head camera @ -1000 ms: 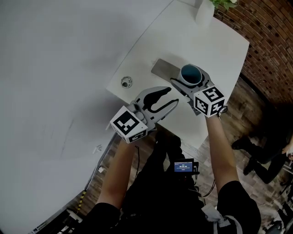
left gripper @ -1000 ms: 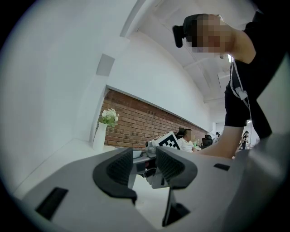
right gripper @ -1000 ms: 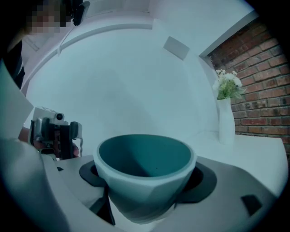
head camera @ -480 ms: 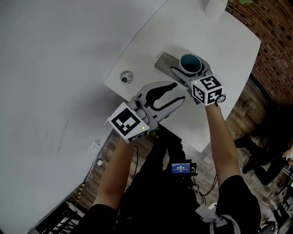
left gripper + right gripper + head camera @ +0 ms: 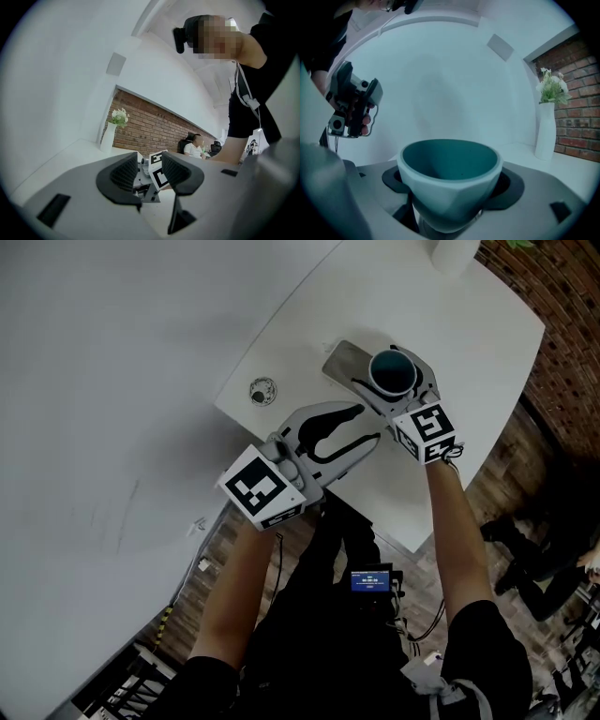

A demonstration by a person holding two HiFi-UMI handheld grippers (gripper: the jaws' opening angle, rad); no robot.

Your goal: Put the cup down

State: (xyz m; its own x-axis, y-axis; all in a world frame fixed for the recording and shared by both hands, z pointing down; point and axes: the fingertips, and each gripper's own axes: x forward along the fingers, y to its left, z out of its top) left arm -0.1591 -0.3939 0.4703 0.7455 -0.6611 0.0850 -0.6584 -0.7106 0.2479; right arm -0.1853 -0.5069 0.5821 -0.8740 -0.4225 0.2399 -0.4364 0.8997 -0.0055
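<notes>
A teal cup [image 5: 392, 371] with a dark inside sits between the jaws of my right gripper [image 5: 394, 377], which is shut on it at the right end of a grey mat [image 5: 341, 359]. In the right gripper view the cup [image 5: 450, 171] fills the gap and the pads [image 5: 393, 180] press on its sides; the right gripper [image 5: 451, 187] holds it upright. Whether its base touches the table is hidden. My left gripper [image 5: 367, 426] stands open and empty just left of it. The left gripper [image 5: 152, 172] shows only the other gripper's marker cube [image 5: 158, 169] beyond its jaws.
The white table [image 5: 487, 343] ends close on the near and right sides, above a wooden floor. A small round fitting [image 5: 262, 390] sits near the table's left edge. A white vase [image 5: 546, 131] with flowers stands at the far end by a brick wall [image 5: 140, 131].
The view has shifted a little. Both grippers sit slightly farther up the frame. The cup stays in the right gripper by the mat, and the left jaws stay apart.
</notes>
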